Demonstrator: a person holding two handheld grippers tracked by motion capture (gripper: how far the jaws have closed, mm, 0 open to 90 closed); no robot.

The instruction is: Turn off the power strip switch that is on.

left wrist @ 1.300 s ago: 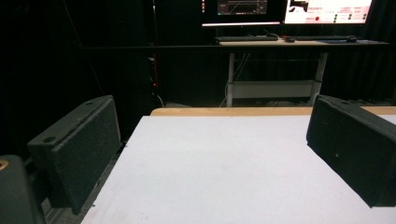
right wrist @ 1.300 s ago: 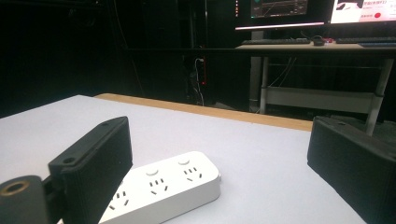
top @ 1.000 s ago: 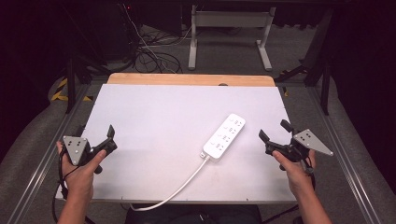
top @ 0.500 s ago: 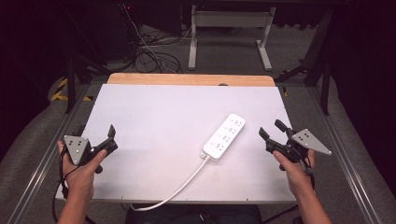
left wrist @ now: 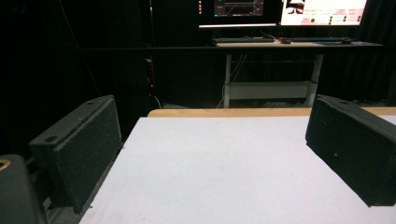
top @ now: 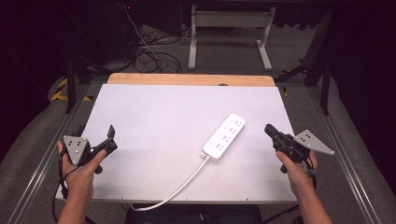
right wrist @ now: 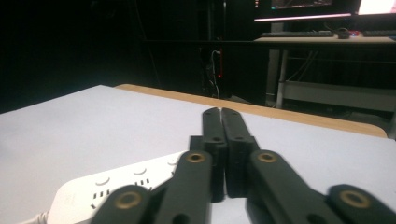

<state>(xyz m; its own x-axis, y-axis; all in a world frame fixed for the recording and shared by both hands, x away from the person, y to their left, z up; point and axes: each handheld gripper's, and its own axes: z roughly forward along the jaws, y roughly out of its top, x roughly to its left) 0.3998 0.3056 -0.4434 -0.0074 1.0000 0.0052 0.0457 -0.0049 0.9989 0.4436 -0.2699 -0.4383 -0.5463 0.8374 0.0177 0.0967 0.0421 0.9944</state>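
The strip [top: 224, 137] is smooth white plastic with a slight sheen, its cord [top: 180, 187] the same. The desk [top: 154, 112] has a matt white top and a bare wood far edge. The left fingers [left wrist: 88, 149] carry rough, matt black pads.

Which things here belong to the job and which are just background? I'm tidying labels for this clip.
Job: power strip with its white cord; left gripper, jaws apart; right gripper, jaws closed; white table.

Background: floor cables; desk frame; monitors and keyboard.
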